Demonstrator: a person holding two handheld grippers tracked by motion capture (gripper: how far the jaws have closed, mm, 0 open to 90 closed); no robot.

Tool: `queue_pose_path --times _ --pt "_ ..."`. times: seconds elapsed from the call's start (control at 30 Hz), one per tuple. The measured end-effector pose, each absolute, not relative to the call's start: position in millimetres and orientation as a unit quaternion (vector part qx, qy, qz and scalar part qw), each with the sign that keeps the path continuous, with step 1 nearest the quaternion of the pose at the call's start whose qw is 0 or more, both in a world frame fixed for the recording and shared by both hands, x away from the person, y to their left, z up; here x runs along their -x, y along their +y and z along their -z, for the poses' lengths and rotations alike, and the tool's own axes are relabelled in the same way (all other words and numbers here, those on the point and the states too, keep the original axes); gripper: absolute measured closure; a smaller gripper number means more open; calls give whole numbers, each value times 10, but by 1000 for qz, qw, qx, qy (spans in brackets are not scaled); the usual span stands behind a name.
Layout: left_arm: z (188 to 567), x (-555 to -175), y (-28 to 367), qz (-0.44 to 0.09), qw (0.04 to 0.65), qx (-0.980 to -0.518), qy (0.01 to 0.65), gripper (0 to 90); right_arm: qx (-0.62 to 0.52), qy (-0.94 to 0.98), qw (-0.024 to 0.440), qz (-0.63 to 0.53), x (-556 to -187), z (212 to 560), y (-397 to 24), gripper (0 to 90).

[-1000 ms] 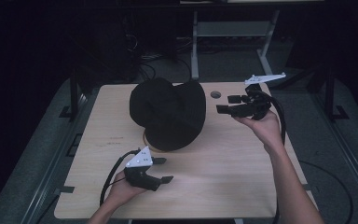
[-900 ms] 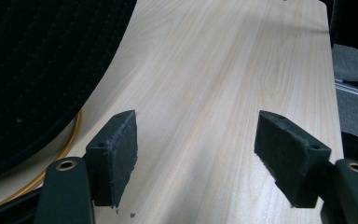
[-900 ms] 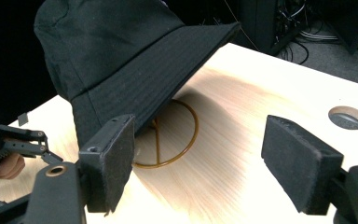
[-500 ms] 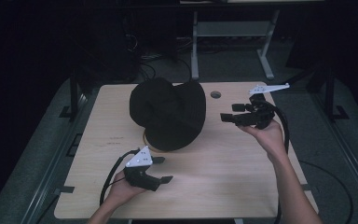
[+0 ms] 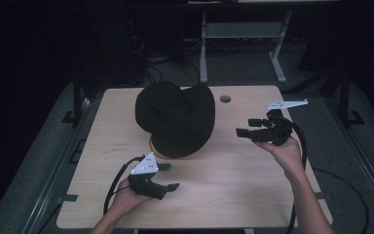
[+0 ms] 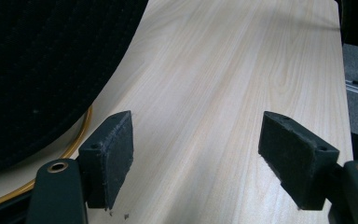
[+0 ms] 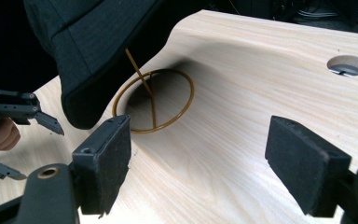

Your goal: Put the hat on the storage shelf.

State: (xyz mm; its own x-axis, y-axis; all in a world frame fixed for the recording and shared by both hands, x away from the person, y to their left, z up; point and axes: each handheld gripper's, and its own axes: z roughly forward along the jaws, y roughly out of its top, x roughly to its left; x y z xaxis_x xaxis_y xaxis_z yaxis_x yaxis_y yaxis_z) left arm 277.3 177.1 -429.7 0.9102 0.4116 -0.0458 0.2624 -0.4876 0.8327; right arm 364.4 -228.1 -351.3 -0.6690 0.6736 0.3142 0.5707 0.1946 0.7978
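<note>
Black hat (image 5: 175, 117) sits on a brass-coloured wire stand (image 7: 154, 100) at the middle of the wooden bench (image 5: 233, 185), toward the far side. The stand's ring base rests flat on the bench; a thin upright rod rises from it into the hat.

Left claw (image 5: 168, 176): held low at the near left of the bench, hand wrapped around its body from below, forearm entering from the bottom edge. It points toward the bench's right side. Jaws stand apart, having just been opening, with bare bench between them. In the left gripper view the hat's edge and the ring lie just beside the left pad (image 6: 109, 156), not touching.

Right claw (image 5: 245, 127): held raised at the right of the bench, palm under the body, wrist bent, pointing left at the hat. Jaws apart, just been opening, nothing between them. Its height above the bench appears small, though that is hard to judge.
</note>
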Motion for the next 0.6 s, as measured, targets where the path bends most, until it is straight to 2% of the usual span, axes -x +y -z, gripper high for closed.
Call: queue_pose_path --times 0.6 --pt "4301 -2760 1790 -86 464 -860 195 258 -419 766 44 -485 -3428 3779 -2439 215"
